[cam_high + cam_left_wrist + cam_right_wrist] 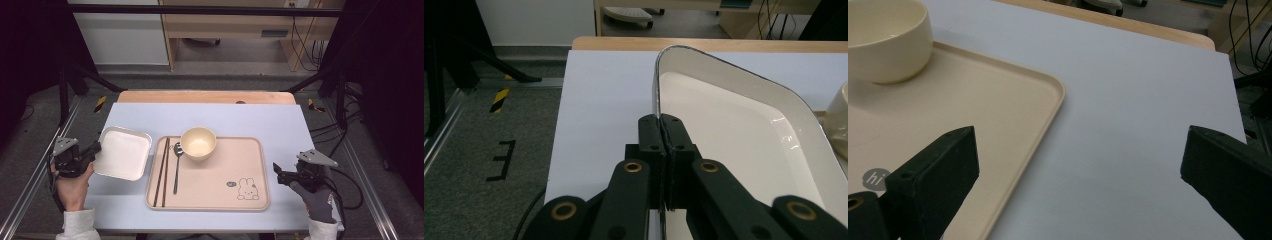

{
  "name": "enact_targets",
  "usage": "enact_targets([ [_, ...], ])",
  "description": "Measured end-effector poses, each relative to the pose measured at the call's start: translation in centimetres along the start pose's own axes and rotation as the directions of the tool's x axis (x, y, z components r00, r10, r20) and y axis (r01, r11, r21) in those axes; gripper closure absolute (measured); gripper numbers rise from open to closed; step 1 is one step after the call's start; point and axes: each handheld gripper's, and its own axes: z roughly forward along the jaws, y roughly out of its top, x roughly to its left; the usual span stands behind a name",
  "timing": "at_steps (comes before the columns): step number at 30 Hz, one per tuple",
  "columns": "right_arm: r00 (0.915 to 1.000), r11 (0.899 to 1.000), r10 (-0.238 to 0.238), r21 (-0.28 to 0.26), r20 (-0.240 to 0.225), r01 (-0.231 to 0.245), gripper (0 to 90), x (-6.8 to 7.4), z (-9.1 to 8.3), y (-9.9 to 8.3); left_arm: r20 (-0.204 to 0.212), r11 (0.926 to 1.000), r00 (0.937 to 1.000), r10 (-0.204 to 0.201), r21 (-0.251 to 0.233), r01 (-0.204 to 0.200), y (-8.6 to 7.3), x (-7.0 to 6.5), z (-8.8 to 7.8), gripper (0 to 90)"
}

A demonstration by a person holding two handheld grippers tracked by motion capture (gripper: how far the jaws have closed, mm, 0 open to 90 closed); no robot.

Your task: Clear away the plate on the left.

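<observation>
Pale blue-grey counter [210, 117], wooden edge at its far side, dark floor and rails around it. White square shallow plastic dish [123, 152] sits just left of the beige rectangular tray [215, 197], its left rim pinched tight in the left tongs [660, 131], jaws fully closed on it. Likely step: carrying the dish; next move probably calls for a lift clear of the tray's lip. Brown chopsticks [161, 170] and metal spoon [177, 167] lie inside the tray's left edge, cream bowl [198, 143] at its far edge. Right tongs [1073, 165] gape wide and empty, right of the tray over bare counter.
</observation>
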Motion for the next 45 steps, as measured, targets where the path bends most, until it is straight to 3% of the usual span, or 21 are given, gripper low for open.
enact_targets([
  [8, 1.0, 1.0, 0.0, -0.001, 0.0, 0.0, 2.5, 0.0, 0.0, 0.0, 0.02, 0.9995, 0.9995, 0.027, -0.017, -0.026, 0.5, -1.1, -0.5, 88.7],
  [20, 1.0, 1.0, -0.002, 0.002, 0.0, 0.002, 2.4, 0.0, 0.0, 0.0, 0.093, 0.9973, 0.9939, 0.059, -0.05, -0.055, 1.1, -3.4, -0.9, 88.8],
  [34, 1.0, 1.0, -0.004, 0.001, 0.002, 0.004, 2.4, 0.0, 0.0, 0.0, 0.154, 0.9892, 0.9778, 0.143, -0.057, -0.135, 1.6, -6.8, -0.7, 88.8],
  [45, 1.0, 1.0, -0.002, 0.001, -0.001, 0.002, 2.5, 0.0, 0.0, 0.0, 0.195, 0.9828, 0.9645, 0.178, -0.082, -0.165, 2.2, -8.9, -1.1, 88.8],
])
